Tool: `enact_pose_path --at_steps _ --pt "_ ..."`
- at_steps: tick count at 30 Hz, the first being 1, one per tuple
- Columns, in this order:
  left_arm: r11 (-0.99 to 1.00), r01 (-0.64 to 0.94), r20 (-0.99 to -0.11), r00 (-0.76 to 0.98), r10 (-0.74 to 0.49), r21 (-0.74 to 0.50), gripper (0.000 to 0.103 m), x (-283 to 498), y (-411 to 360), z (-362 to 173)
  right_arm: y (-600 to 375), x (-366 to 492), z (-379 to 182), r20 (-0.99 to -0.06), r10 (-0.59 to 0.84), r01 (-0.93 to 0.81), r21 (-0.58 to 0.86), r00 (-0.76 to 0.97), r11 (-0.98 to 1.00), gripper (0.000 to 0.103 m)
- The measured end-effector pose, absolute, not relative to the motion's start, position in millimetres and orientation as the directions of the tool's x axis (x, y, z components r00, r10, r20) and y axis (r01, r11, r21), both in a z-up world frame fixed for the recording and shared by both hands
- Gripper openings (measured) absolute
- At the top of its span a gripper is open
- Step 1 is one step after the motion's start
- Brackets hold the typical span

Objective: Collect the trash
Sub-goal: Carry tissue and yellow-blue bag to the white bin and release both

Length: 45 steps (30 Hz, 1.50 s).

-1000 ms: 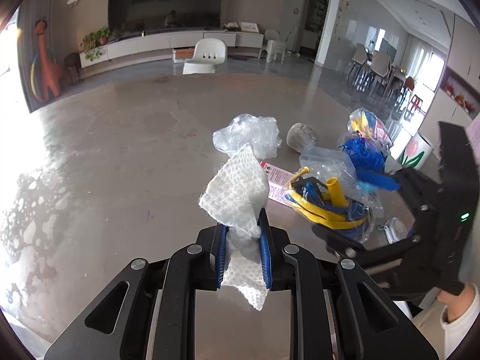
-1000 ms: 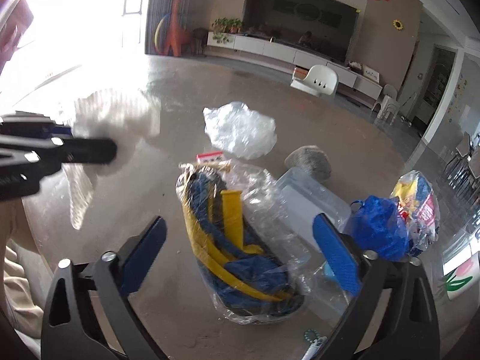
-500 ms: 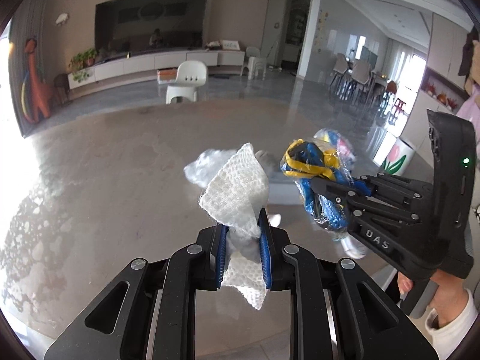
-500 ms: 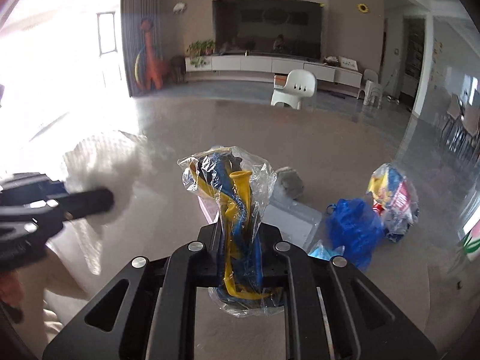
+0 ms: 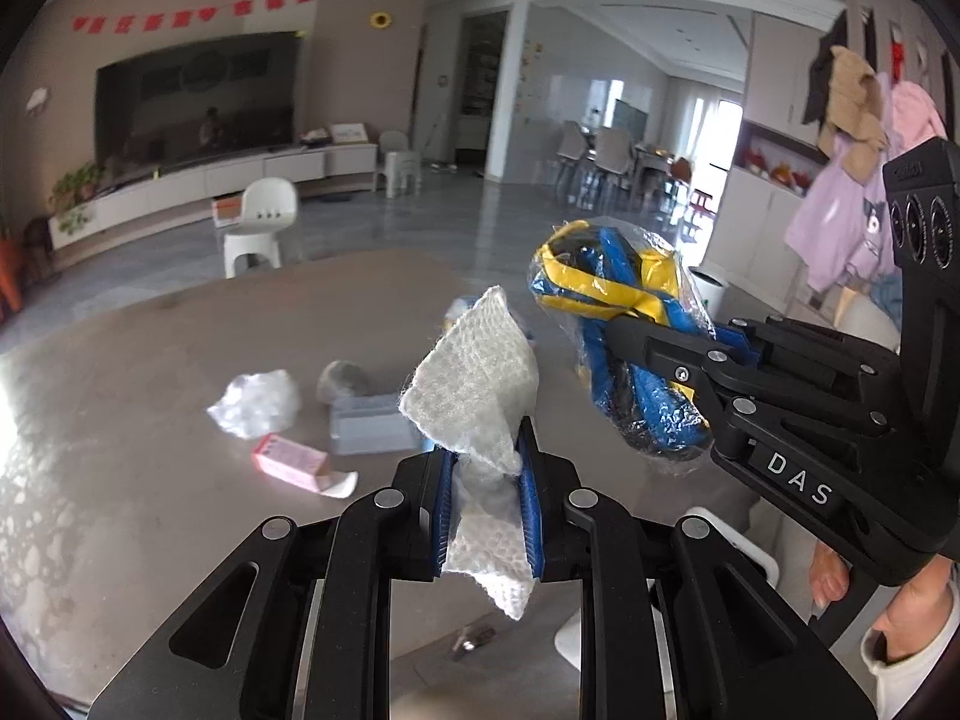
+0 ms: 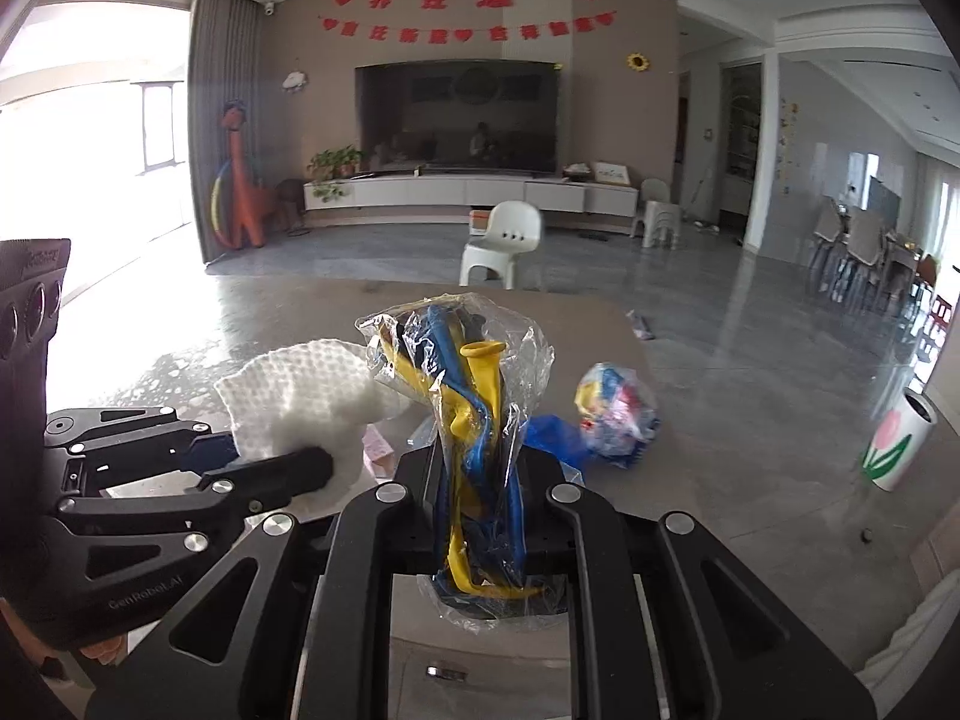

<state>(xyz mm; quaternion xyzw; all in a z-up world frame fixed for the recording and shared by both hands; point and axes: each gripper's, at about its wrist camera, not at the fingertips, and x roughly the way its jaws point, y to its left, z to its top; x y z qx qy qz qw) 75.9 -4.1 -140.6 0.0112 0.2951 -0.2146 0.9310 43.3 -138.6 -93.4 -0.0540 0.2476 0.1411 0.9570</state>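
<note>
My left gripper (image 5: 487, 474) is shut on a white mesh foam sheet (image 5: 474, 384), held above the table; the sheet also shows in the right wrist view (image 6: 300, 402). My right gripper (image 6: 483, 480) is shut on a clear bag of blue and yellow balloons (image 6: 474, 396), lifted off the table; the bag also shows in the left wrist view (image 5: 624, 324), just right of the foam. On the table lie a crumpled clear plastic wrap (image 5: 255, 402), a pink box (image 5: 291, 459), a grey plastic tray (image 5: 372, 432), a grey lump (image 5: 342, 381), a blue bag (image 6: 552, 438) and a colourful wrapper ball (image 6: 618, 414).
The brown table (image 5: 150, 390) has its far edge ahead. A white bin with a tulip print (image 6: 897, 447) stands on the floor to the right. A white object (image 5: 738, 546) sits below the table's near right edge. A white chair (image 6: 504, 240) stands beyond the table.
My right gripper closed on the balloon bag and lifted it off the table. Both grippers rose and tilted up; the two held items now hang side by side.
</note>
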Motion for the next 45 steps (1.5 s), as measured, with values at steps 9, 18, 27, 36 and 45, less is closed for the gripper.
enact_pose_path --at_steps 9,18,27,36,45 --pt "0.838 0.541 -0.559 0.675 -0.482 -0.069 0.019 56 -73 -146 -195 9 -98 -0.474 0.104 -0.148 -0.057 0.874 0.987 0.016" --pt "0.723 0.684 -0.615 0.528 -0.585 -0.100 0.019 34 -144 -171 -252 -34 -127 -0.523 -0.035 -0.002 -0.070 0.852 0.998 0.016" --pt "0.620 0.778 -0.659 0.415 -0.627 -0.100 0.019 12 -202 -191 -289 -67 -143 -0.547 -0.128 0.114 -0.061 0.827 0.992 0.016" --pt "0.520 0.849 -0.714 0.307 -0.629 -0.093 0.019 -3 -251 -220 -328 -89 -163 -0.586 -0.184 0.188 -0.054 0.789 0.981 0.016" --pt "0.427 0.896 -0.775 0.181 -0.605 -0.124 0.019 -8 -293 -266 -358 -95 -185 -0.622 -0.202 0.243 -0.019 0.756 0.970 0.016"
